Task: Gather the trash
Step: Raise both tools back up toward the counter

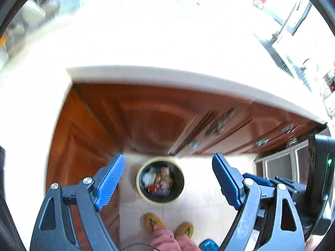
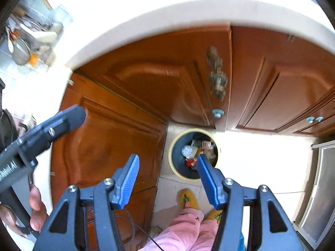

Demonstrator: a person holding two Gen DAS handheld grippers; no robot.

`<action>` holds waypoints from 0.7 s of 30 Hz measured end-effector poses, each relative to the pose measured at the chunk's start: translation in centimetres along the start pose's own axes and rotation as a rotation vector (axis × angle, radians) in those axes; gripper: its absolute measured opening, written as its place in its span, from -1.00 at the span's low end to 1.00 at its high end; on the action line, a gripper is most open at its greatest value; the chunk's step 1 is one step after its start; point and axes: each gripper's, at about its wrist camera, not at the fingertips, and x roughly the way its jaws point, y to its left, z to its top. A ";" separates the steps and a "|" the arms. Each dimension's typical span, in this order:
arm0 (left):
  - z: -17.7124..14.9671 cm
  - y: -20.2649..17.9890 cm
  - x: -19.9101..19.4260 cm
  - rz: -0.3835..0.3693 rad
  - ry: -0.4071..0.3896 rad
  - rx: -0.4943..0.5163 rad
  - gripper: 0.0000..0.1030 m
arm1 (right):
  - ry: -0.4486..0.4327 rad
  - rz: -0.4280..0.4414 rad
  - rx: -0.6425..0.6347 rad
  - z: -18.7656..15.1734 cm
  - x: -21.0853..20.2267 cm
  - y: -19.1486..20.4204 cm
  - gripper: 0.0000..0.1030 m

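From the left wrist view, the left gripper is spread wide and grasps nothing, and far below, framed between its blue pads, the round trash bin stands on the pale floor just in front of the wooden cabinets, filled with crumpled wrappers and scraps, with yellow slippers nearer than it

From the right wrist view, the right gripper is likewise released and empty, the bin lying beyond and below its right-hand finger, which overlaps the rim, while the left gripper's body hangs off to its left, held in a hand
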 end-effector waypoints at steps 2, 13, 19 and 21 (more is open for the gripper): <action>1.5 -0.6 -2.2 -0.002 -0.042 0.018 0.63 | -0.035 0.005 0.002 0.5 -2.2 0.7 0.13; 8.5 -3.4 -11.7 -0.022 -0.223 0.109 0.63 | -0.230 -0.009 -0.002 3.0 -12.8 3.9 0.13; 11.4 -3.9 -14.6 -0.035 -0.294 0.145 0.63 | -0.323 -0.036 0.003 4.5 -16.6 5.0 0.13; 12.2 -3.9 -15.1 -0.039 -0.309 0.159 0.63 | -0.351 -0.046 0.013 4.9 -17.6 5.0 0.13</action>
